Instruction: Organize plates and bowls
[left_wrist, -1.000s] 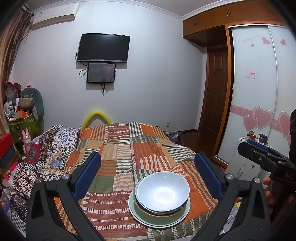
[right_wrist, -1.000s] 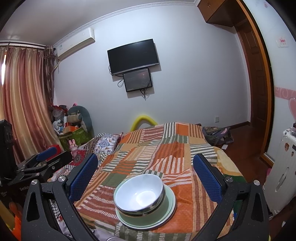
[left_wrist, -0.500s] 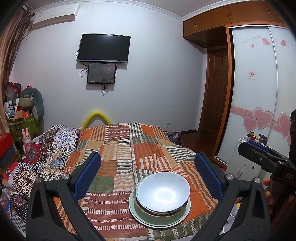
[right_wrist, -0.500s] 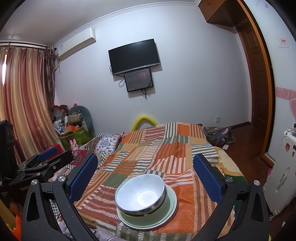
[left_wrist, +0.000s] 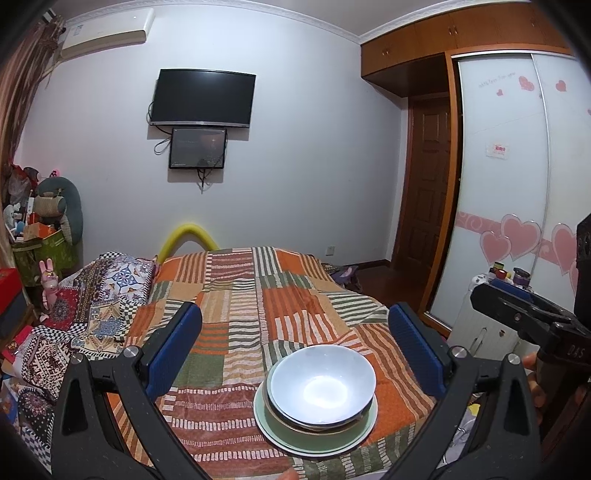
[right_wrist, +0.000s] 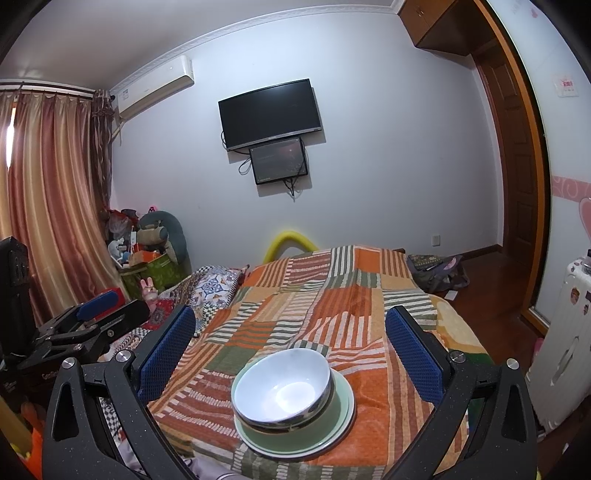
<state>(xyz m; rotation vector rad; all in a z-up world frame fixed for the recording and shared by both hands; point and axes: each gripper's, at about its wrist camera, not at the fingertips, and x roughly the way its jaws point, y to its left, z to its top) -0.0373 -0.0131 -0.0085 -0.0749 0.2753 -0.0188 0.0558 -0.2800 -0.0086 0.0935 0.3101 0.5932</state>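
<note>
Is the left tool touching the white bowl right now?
Apart. In the left wrist view the left tool is open, both pads flanking the bowl with quilt visible between them.

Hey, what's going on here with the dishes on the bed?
A person holds a two-finger gripper in each hand above a bed with a patchwork blanket. Both the left gripper and the right gripper are open and hold nothing. On the blanket, a white bowl sits stacked on what looks like a second dish, on a green plate. Nothing touches the stack.
</note>
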